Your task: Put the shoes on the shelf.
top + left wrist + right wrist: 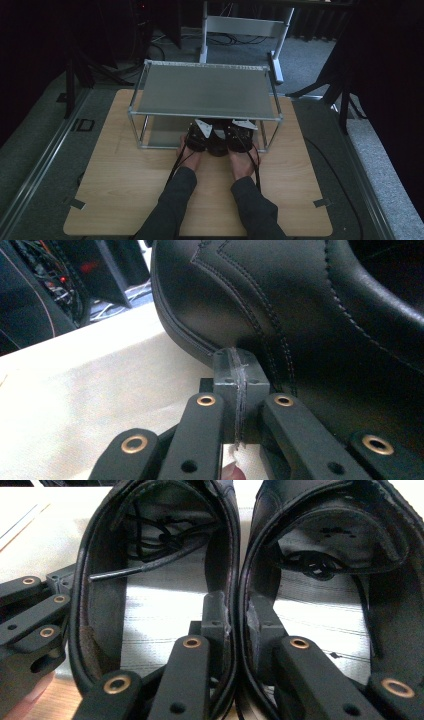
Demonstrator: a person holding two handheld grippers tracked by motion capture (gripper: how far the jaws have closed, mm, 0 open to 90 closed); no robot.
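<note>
Item: pair of black leather shoes [235, 580], smooth-grained with stitched seams and pale linings, standing side by side on the lower level of the metal shelf rack [205, 92], at its near edge. Long axes run from the person toward the rack's back; the heels appear to face the person, though the high view is dim. Right hand-held gripper [235, 622]: clenched on the two adjoining inner walls of the shoes. Left hand-held gripper [239, 375]: jaws pressed fully together with nothing between them, tips against the outer side of one shoe [280, 305]. Rack: grey sheet shelves on tube frame, standing on a pale wood-grain surface [125, 190]. Beyond the rack: dark room, grey carpet, cables.
</note>
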